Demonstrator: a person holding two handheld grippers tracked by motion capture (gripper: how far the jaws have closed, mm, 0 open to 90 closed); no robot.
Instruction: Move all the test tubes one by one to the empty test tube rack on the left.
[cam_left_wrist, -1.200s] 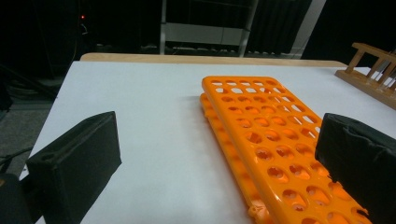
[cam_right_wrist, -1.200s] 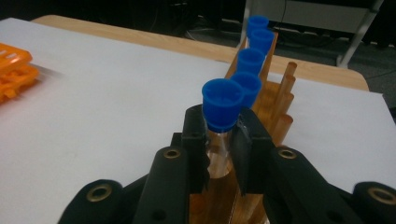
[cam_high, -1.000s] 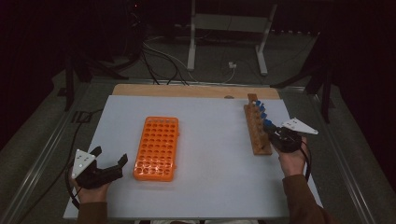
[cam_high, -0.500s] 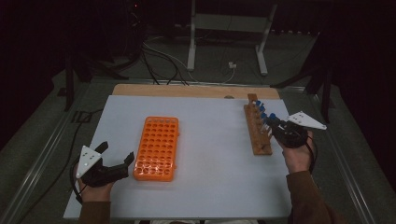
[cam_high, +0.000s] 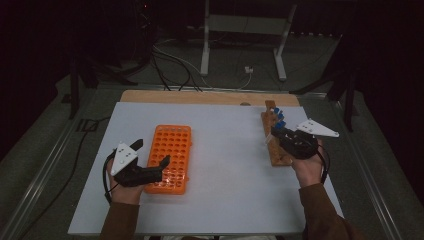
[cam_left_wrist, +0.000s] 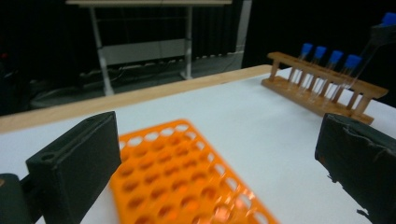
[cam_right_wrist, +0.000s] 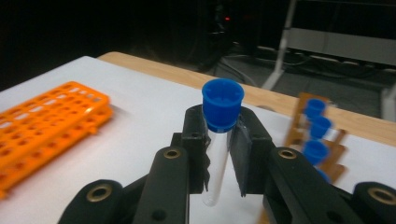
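The right gripper has its fingers clamped on a blue-capped test tube lifted beside the wooden rack, whose far end blurs, while the left gripper hangs spread wide, holding nothing, over the orange rack on the bench.

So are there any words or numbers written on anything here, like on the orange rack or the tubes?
None can be read.
Orange rack: no readable print; the left gripper view blurs its near edge.
Tube held between the right gripper's jaws: clear, its blue cap unmarked.
Wooden rack and its blue-capped tubes: no labels to be seen.
White table cover: plain.
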